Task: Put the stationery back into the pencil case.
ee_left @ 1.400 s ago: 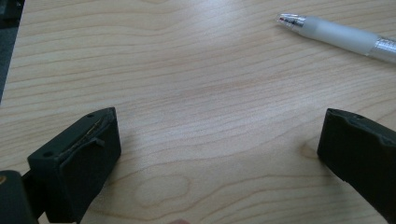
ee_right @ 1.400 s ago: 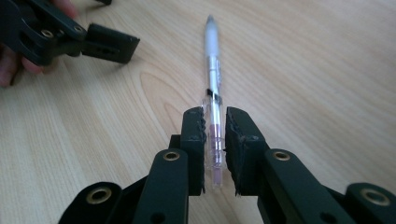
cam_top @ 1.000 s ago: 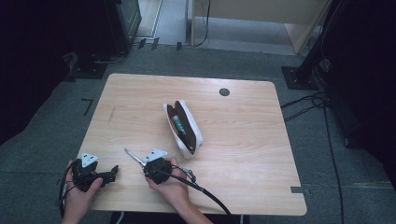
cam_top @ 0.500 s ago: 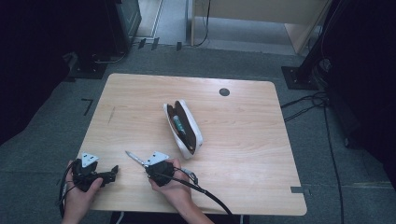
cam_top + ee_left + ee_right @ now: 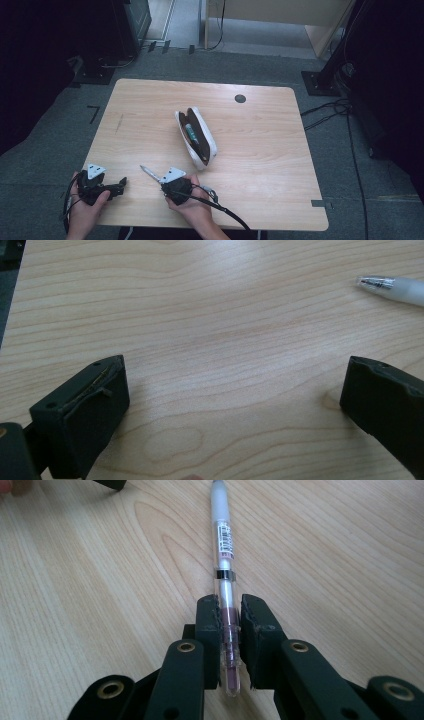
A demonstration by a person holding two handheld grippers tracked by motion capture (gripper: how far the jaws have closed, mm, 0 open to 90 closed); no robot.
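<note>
A clear pen (image 5: 222, 535) with a white grip lies in my right gripper (image 5: 230, 615), which is shut on its rear end; the jaws have just been closing on it. From above, the pen (image 5: 150, 173) points left and away from the right gripper (image 5: 163, 180), low over the table near the front edge. My left gripper (image 5: 119, 184) rests at the front left corner, open with nothing between its jaws (image 5: 235, 385); the pen tip (image 5: 395, 286) lies beyond it to the right. An open white pencil case (image 5: 197, 137) sits mid-table with pens inside.
The wooden table (image 5: 260, 150) has a dark cable hole (image 5: 240, 98) near its far edge. A black cable (image 5: 225, 212) trails from the right gripper over the front edge. Dark stands and cables surround the table on the grey floor.
The right gripper with the pen has shifted slightly right and toward the front edge. The left gripper has stayed where it was.
</note>
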